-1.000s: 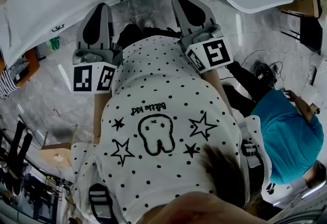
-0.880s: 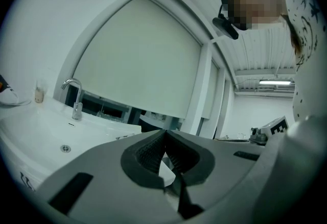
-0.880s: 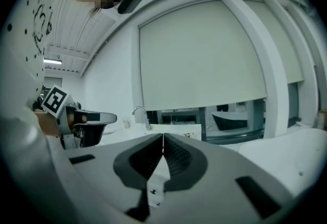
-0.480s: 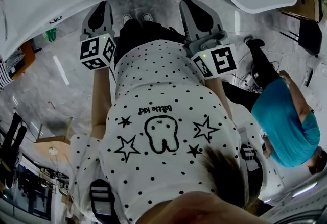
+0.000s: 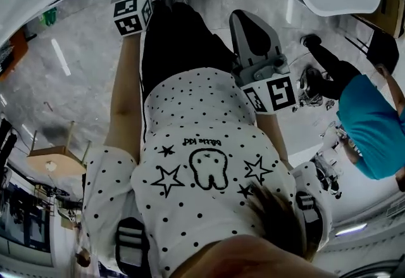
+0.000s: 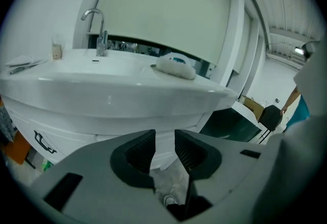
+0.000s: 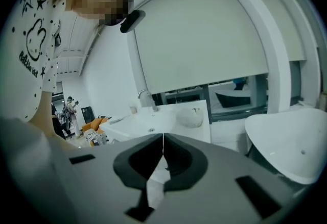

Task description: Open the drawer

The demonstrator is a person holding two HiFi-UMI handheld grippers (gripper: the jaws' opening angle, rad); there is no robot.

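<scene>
The white basin (image 6: 102, 90) ahead carries a small cup (image 6: 56, 52) at its left, the tap (image 6: 99, 31), then a rolled white cloth (image 6: 176, 67) (its bowl's inside I cannot see), and the drawer (image 6: 71, 128) is the white front beneath it, untouched. My left gripper (image 6: 164, 141) has just been opening its jaws, which stand apart on nothing; my right gripper (image 7: 163, 139) is pressed together, empty.

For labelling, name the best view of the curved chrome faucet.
Left gripper view: the curved chrome faucet stands large and unblocked. The right gripper view shows it small; the head view misses it.
</scene>
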